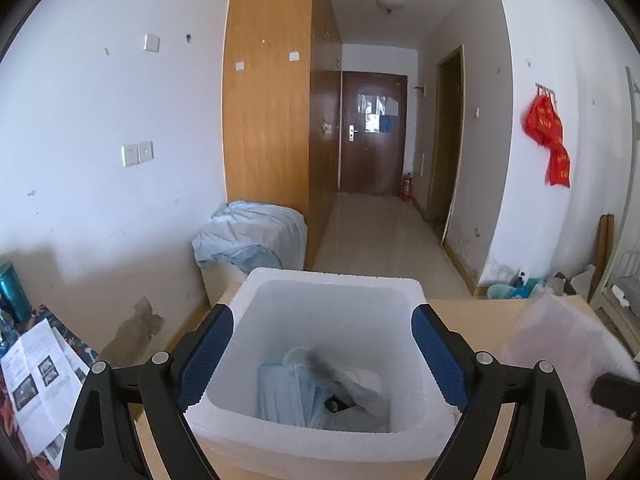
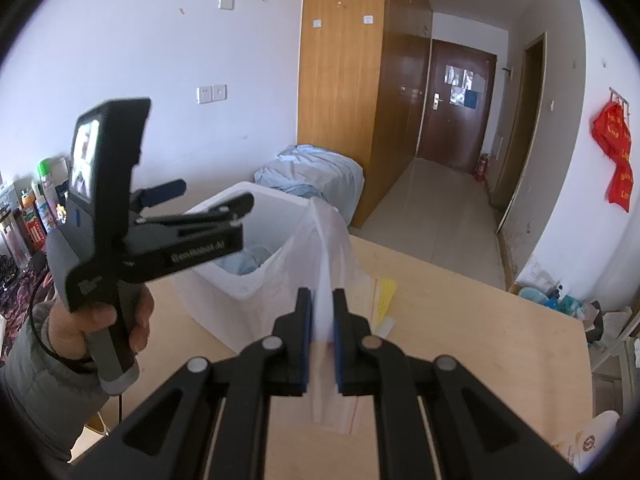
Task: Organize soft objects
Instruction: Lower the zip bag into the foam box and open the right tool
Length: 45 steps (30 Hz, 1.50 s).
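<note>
A white foam box [image 1: 332,276] stands on the wooden table [image 2: 460,320]. Inside it lie blue face masks [image 1: 280,396], a crumpled white packet [image 1: 368,384] and a dark blurred thing [image 1: 324,364]. My left gripper [image 1: 323,312] is open over the box, one finger on each side of its opening, with nothing between the pads. In the right wrist view a hand [image 2: 100,320] holds that left gripper [image 2: 214,194] above the box [image 2: 208,304]. My right gripper [image 2: 322,300] is shut on the edge of a translucent plastic bag [image 2: 320,240], which stands up just right of the box.
A heap of pale blue cloth [image 1: 248,232] lies on a low unit beyond the box, beside a tall wooden wardrobe. Printed papers [image 1: 36,380] and a teal cup [image 1: 12,292] sit at the left. Bottles [image 2: 44,200] crowd the far left. A yellow-labelled zip bag [image 2: 386,292] lies on the table.
</note>
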Tool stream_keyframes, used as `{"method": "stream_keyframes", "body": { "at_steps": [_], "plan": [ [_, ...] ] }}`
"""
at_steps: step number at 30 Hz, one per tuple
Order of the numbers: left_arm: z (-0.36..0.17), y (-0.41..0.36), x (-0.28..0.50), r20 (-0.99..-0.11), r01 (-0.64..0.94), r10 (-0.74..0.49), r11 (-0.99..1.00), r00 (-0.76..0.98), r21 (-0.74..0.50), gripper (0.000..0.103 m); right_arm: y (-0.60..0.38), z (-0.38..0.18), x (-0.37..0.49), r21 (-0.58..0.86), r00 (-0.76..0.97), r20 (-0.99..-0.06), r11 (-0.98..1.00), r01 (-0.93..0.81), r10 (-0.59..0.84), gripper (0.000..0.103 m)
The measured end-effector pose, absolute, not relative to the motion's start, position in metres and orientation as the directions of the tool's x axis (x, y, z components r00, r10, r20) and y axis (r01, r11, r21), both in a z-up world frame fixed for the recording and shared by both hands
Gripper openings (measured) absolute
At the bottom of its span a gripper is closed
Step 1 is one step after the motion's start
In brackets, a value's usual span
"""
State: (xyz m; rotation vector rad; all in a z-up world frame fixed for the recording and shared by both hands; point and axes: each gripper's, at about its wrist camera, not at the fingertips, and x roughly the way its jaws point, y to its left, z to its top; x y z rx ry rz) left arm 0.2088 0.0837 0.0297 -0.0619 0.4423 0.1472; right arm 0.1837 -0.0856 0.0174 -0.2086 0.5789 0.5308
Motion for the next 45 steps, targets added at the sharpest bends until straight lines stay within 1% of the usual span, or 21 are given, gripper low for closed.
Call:
{"method": "stream_keyframes", "body": {
  "at_steps": [2,8,12,17,27,40,45],
  "plan": [
    [0.031,0.087,0.204,-0.432,-0.163,0.130,0.986,0.892,-0.040,0.091,-0.084,0.020,0.183,-0.041,0.710,-0.566,0.846,-0.531,0.418,0.012],
    [0.029,0.096,0.163,-0.397,-0.202,0.165,0.978,0.903,-0.051,0.091,-0.074,0.030,0.184,-0.053,0.713,-0.550,0.833,-0.550,0.436,0.012],
    [0.031,0.101,0.142,-0.382,-0.205,0.166,0.976,0.909,-0.066,0.096,-0.058,0.039,0.187,-0.069,0.716,-0.535,0.821,-0.567,0.449,0.012],
    [0.033,0.103,0.133,-0.367,-0.224,0.194,0.974,0.910,-0.039,0.097,-0.037,0.043,0.200,-0.063,0.703,-0.531,0.805,-0.589,0.473,0.012],
    [0.036,0.119,0.139,-0.368,-0.269,0.237,0.962,0.899,-0.037,0.097,-0.009,0.033,0.221,-0.063,0.673,-0.545,0.776,-0.627,0.500,0.012],
    [0.022,0.141,0.157,-0.408,-0.294,0.250,0.954,0.878,-0.050,0.097,0.022,0.015,0.260,-0.055,0.634,-0.587,0.756,-0.652,0.504,0.012],
    [0.019,0.144,0.162,-0.414,-0.297,0.246,0.953,0.876,-0.061,0.097,0.028,0.019,0.271,-0.056,0.616,-0.610,0.749,-0.660,0.498,0.012]
  ]
}}
